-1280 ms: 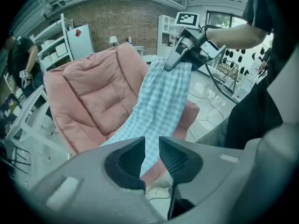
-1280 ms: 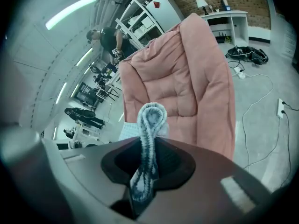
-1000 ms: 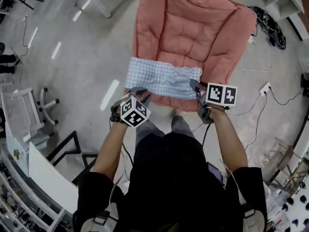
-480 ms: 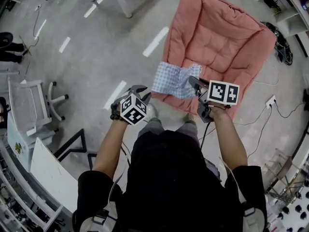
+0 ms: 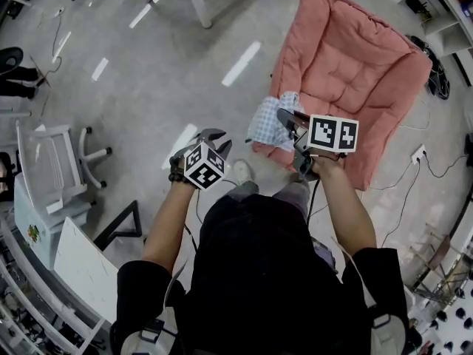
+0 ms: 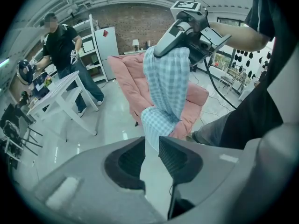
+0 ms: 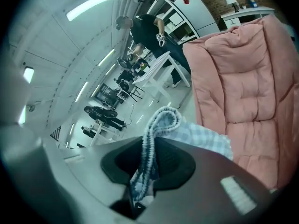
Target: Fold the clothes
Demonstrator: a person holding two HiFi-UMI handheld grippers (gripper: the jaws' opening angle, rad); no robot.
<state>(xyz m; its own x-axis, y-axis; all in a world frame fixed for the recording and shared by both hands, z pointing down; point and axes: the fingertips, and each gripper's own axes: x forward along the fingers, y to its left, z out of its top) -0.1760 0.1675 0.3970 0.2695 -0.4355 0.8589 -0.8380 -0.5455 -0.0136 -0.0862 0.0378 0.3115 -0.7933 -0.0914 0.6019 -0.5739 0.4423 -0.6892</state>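
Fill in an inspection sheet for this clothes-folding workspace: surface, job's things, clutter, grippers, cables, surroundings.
Surface: pink quilted cushion lying on a grey floor.
Job's things: one blue checked cloth, bunched, hanging from the right hand-held gripper by the cushion's near edge.
Clutter: nothing seen on the cushion.
Grippers: right hand-held gripper shut on the cloth; left hand-held gripper jaws slightly apart, nothing between them.
Cables: a cable tangle beside the cushion's right side; a power strip with leads on the floor.
Surroundings: white chair to the left; a person standing at a white table.
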